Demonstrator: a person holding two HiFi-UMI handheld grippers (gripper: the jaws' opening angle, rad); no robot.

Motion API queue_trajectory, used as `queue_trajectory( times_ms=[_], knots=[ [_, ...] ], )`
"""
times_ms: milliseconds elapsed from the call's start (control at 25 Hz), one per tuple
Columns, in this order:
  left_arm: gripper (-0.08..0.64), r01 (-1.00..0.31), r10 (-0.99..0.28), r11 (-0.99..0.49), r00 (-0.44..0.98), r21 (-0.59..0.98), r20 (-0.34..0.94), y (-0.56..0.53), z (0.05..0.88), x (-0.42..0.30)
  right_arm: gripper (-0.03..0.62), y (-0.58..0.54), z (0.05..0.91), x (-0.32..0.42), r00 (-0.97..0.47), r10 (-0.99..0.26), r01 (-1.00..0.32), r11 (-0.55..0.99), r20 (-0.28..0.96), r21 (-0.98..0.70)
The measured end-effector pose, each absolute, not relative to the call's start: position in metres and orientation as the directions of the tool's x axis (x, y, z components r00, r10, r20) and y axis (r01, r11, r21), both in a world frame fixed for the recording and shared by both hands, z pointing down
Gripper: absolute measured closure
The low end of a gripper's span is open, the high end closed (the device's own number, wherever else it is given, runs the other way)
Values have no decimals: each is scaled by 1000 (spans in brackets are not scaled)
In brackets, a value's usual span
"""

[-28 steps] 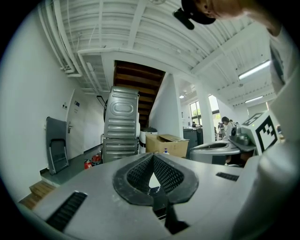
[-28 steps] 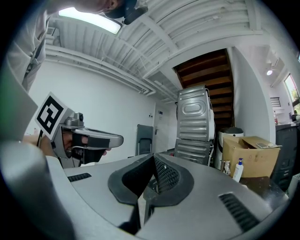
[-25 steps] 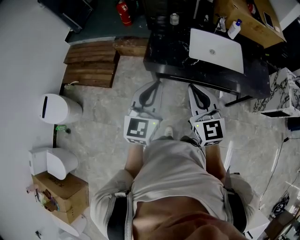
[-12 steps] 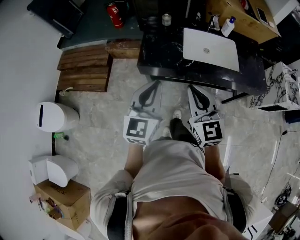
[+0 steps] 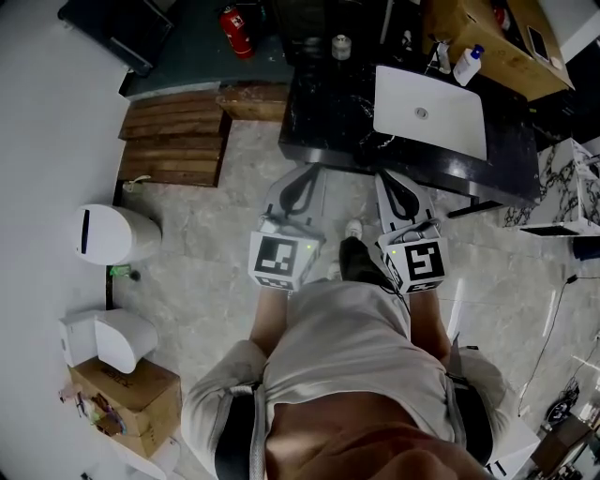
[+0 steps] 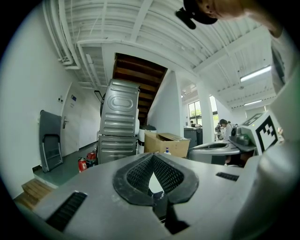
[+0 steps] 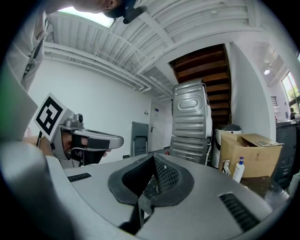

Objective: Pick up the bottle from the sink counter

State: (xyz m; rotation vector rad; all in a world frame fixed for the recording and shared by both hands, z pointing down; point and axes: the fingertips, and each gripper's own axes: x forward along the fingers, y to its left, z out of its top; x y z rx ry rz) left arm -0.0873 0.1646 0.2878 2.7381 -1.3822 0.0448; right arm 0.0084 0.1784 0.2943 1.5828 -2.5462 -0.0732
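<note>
The bottle (image 5: 467, 64), white with a blue pump top, stands at the far right of the black sink counter (image 5: 323, 112), beside the white basin (image 5: 429, 111) and against a cardboard box (image 5: 497, 37). It shows small in the left gripper view (image 6: 167, 151) and in the right gripper view (image 7: 239, 169). My left gripper (image 5: 307, 171) and right gripper (image 5: 388, 176) are held side by side, level, just short of the counter's near edge. Both are shut with nothing between the pads. The bottle is well ahead of the right gripper (image 7: 153, 177) and off to its right.
A metal can (image 5: 341, 45) stands on the counter's far left. Wooden steps (image 5: 173, 136) and a red fire extinguisher (image 5: 235, 28) lie to the left. A white bin (image 5: 112, 234) and a cardboard box (image 5: 127, 403) sit by the left wall. Stacked grey machines (image 6: 117, 122) rise behind the counter.
The person has stepped forward, one dark shoe now out in front. Both grippers have come a little nearer to the counter, side by side and still shut.
</note>
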Motion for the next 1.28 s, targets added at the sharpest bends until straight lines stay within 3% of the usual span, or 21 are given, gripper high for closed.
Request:
queue_trajectory(
  times_ms=[1280],
  knots=[
    [558, -838, -834, -544, 545, 36, 88, 17, 284, -26, 597, 28, 295, 67, -495, -861, -858, 505, 112, 95]
  ],
)
